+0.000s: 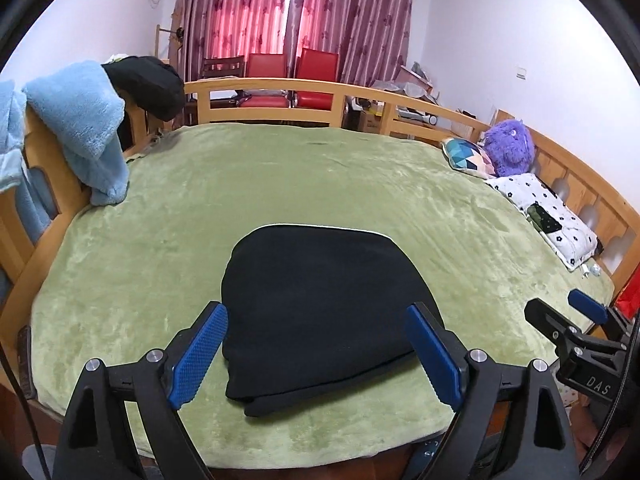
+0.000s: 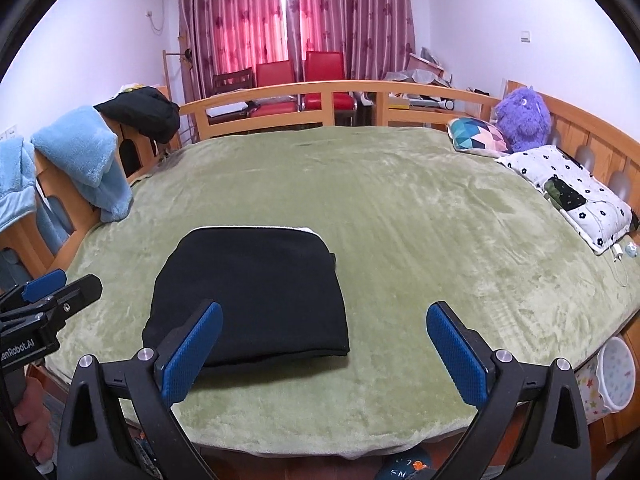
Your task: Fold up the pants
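The folded black pants point(image 1: 320, 312) lie on the green blanket point(image 1: 280, 184) straight ahead of the left gripper point(image 1: 320, 354), seemingly nearer it. The right gripper point(image 2: 326, 354) sits off their right edge. Both stand wide open, holding nothing.

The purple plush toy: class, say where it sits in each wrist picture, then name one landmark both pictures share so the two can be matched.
Left wrist view: the purple plush toy sits at the right, against the wooden bed rail, behind the patterned cushion.
Right wrist view: the toy is at the upper right, again behind the cushion.
Shared landmark: the red chairs under the curtains.
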{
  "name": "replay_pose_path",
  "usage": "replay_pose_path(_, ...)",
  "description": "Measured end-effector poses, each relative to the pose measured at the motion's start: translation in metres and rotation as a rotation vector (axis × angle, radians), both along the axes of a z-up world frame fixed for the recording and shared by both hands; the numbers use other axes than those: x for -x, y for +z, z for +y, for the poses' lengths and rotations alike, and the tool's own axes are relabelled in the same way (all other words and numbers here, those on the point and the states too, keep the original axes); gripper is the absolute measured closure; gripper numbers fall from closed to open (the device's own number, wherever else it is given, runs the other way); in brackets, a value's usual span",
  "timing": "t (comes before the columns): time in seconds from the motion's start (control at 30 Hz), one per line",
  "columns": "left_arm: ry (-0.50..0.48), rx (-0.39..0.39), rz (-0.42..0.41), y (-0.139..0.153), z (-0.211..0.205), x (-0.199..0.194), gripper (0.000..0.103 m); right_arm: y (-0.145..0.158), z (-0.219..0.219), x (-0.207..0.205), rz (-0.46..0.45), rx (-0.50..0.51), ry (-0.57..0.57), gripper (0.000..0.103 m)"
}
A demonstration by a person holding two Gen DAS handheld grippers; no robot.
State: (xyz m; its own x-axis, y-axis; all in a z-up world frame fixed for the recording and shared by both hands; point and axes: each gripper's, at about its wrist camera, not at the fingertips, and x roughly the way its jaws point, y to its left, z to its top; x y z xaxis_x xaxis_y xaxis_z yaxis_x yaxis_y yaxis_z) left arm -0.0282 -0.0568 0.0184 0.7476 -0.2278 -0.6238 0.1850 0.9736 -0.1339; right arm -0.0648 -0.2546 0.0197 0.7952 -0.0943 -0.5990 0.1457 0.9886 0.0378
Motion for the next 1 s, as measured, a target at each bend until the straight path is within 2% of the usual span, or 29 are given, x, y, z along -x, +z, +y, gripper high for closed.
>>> replay_pose_path(0.33,0.003,-0.002,0.003,0.0003,0.001,0.0026,0.013,-0.0091,-0.0059,-0.0014,0.014,-0.026,-0.011,0.002)
replay_pose_path(1.0,-0.008,0.004,-0.003,0.0009,0.0031,0.0063,0.013,-0.0071,-0.0097,0.0034,0.013,-0.034,-0.016,0.002)
